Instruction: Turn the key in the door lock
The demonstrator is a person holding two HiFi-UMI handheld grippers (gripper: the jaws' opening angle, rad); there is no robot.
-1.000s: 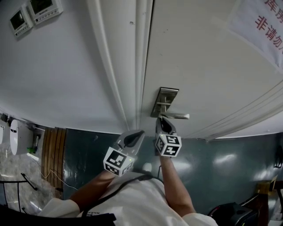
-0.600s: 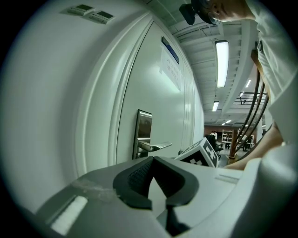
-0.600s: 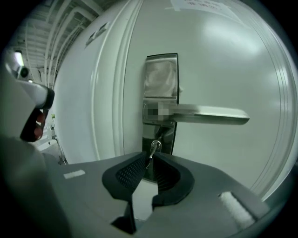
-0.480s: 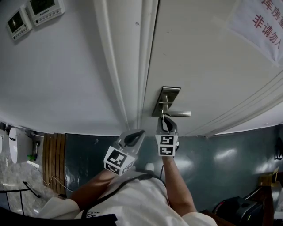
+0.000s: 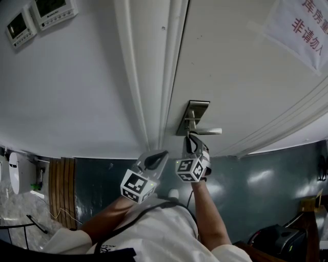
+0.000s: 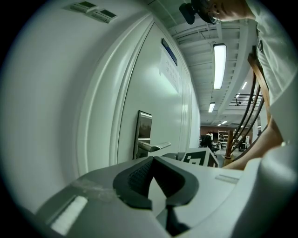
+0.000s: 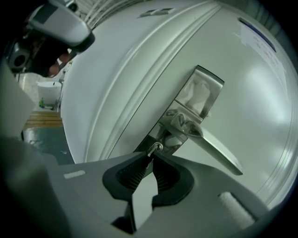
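Observation:
The metal lock plate (image 5: 192, 116) with its lever handle (image 5: 207, 131) sits on the white door (image 5: 241, 77). My right gripper (image 5: 190, 137) is pressed up just below the handle. In the right gripper view its pads (image 7: 150, 159) are shut on the small metal key (image 7: 155, 148), which sticks into the plate (image 7: 198, 100) under the lever (image 7: 216, 148). My left gripper (image 5: 163, 153) hangs a little left of the lock in front of the door frame, shut with nothing held (image 6: 152, 160). From there I see the plate (image 6: 143, 130) side on.
The door frame (image 5: 154, 77) runs just left of the lock. Two wall control panels (image 5: 41, 15) sit top left. A paper notice with red characters (image 5: 302, 25) hangs on the door top right. A wooden slatted panel (image 5: 61, 179) is at lower left.
My right gripper has rolled about its own axis at the lock, its marker cube showing different faces. It stayed in place. The left gripper has hardly moved.

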